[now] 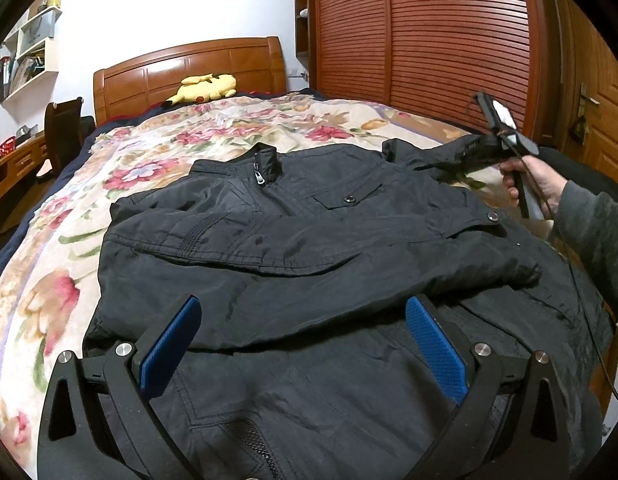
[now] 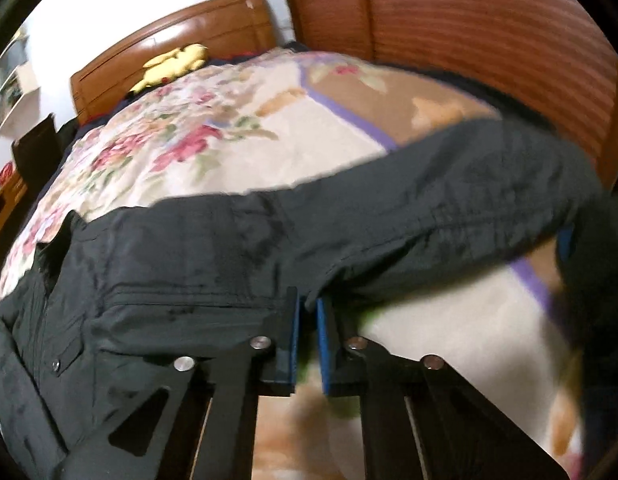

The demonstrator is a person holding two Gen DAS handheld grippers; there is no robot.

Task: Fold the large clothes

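Blue pads (image 1: 171,346) of the left gripper (image 1: 305,312) fill the bottom of the left wrist view, spread wide apart with nothing between them, hovering over the lower part of a black jacket (image 1: 309,240). That jacket lies front side up on a floral blanket (image 1: 181,136) covering the bed, its collar and zipper pull (image 1: 260,178) pointing toward the wooden headboard (image 1: 189,72). One sleeve (image 1: 269,248) is folded across the chest. At the right edge, the right hand (image 1: 533,184) holds the right gripper (image 1: 475,156), which has hold of the other sleeve's dark fabric and lifts it off the blanket. A yellow plush toy (image 1: 205,88) rests by the headboard, a slatted wardrobe (image 1: 429,40) stands behind the bed, and wall shelves (image 1: 29,48) hang at the far left.

From the right wrist view, the two blue-lined fingers (image 2: 293,340) of the right gripper (image 2: 308,304) are drawn close together, pinching the edge of the black sleeve (image 2: 429,208) at their tips. This sleeve stretches from the jacket body (image 2: 129,300) on the left up and across to the right, raised above the blanket (image 2: 229,140). The picture is blurred, so finer detail at the pinch is unclear. Headboard (image 2: 169,44) and plush toy (image 2: 177,60) show at the top left.
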